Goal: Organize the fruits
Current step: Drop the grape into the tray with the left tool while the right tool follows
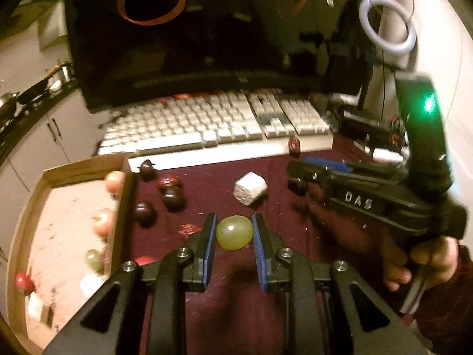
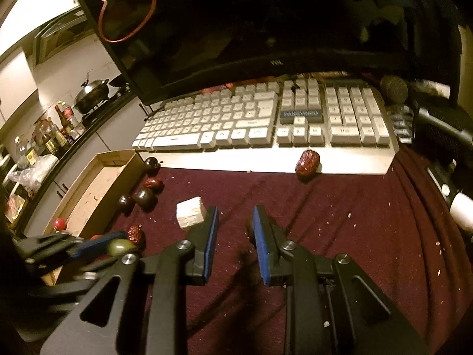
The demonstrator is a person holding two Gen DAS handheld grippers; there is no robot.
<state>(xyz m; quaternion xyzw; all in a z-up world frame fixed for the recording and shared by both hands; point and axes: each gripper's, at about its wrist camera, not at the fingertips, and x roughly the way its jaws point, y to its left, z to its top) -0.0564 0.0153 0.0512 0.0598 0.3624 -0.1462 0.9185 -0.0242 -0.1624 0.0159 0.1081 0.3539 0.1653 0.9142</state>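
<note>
1. A dark maroon cloth (image 2: 340, 222) covers a desk, with a dark monitor (image 2: 236, 29) at the back and kitchen counters off to one side; I place everything below relative to the pale beige keyboard (image 2: 266, 124) in front of the monitor.
2. The shallow brown cardboard tray (image 1: 88, 171) sits at the keyboard's near left corner. It already holds a green grape (image 1: 94, 259), a small red fruit (image 1: 23, 282) and some pinkish ones (blurred), so it reads as the collecting place.
3. The left gripper (image 1: 234, 232) is nearer the viewer than the keyboard, just beside the tray's right wall. Its blue-padded jaws are closed onto a round pale green grape (image 1: 234, 232), pads pressing on both sides, presumably to carry it to the tray.
4. The right gripper (image 2: 235, 230), held by a hand (image 1: 425, 263), hovers low over the cloth in front of the keyboard's middle. Its jaws stand narrowly apart and hold nothing; a dark object just behind the right pad is too hidden to name.
5. Not yet sorted: a cluster of dark brown glossy fruits (image 2: 143, 196) by the tray's outer wall, and a wrinkled red date (image 2: 308, 162) on the keyboard's front edge.
6. A white foam cube (image 2: 191, 213) lies between the cluster and the right gripper (likely not fruit).
</note>
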